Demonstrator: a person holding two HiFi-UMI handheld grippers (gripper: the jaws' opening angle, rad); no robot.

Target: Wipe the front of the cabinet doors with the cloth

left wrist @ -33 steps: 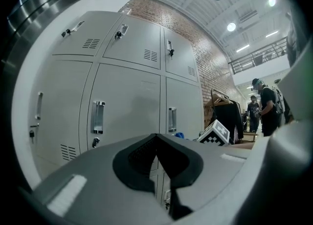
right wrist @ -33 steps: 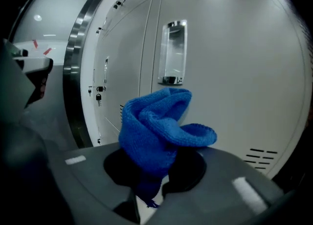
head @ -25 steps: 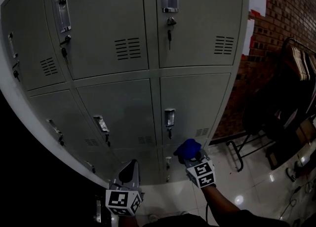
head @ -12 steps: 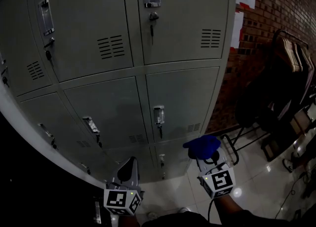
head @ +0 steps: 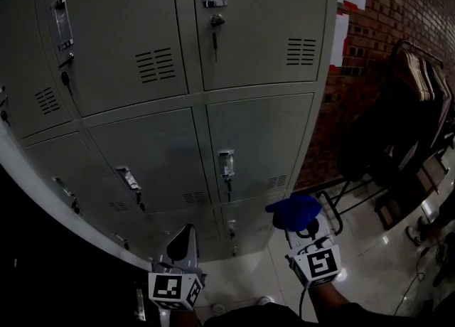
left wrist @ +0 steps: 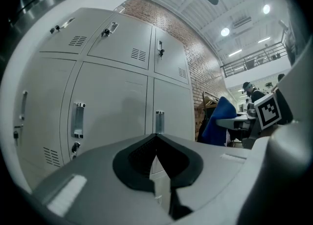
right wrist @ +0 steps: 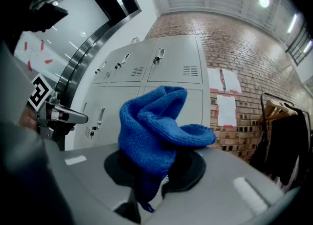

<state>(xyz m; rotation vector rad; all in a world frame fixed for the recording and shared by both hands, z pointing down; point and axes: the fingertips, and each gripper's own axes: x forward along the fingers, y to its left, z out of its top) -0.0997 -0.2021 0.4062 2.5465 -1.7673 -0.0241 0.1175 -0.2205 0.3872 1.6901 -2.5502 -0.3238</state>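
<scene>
The left gripper (head: 183,237) hangs low before the grey cabinet doors (head: 163,155), its jaws pressed together on nothing, apart from the door fronts. To its right, the right gripper (head: 304,227) is clamped on the bunched blue cloth (head: 293,211). The cloth is held by the cabinet's lower right corner, off the doors, above open glossy floor (head: 370,247). A brick wall (head: 398,13) and a dark rack (head: 419,98) bound the far right.

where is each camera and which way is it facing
Head view: on the head, looking steeply down at the cabinet doors; left gripper and right gripper at bottom.
Left gripper view: on the left gripper, along its shut, empty jaws toward the doors; right gripper at right.
Right gripper view: on the right gripper, along jaws clamped on the blue cloth, toward doors and brick wall.
Shared: all three show the doors.
</scene>
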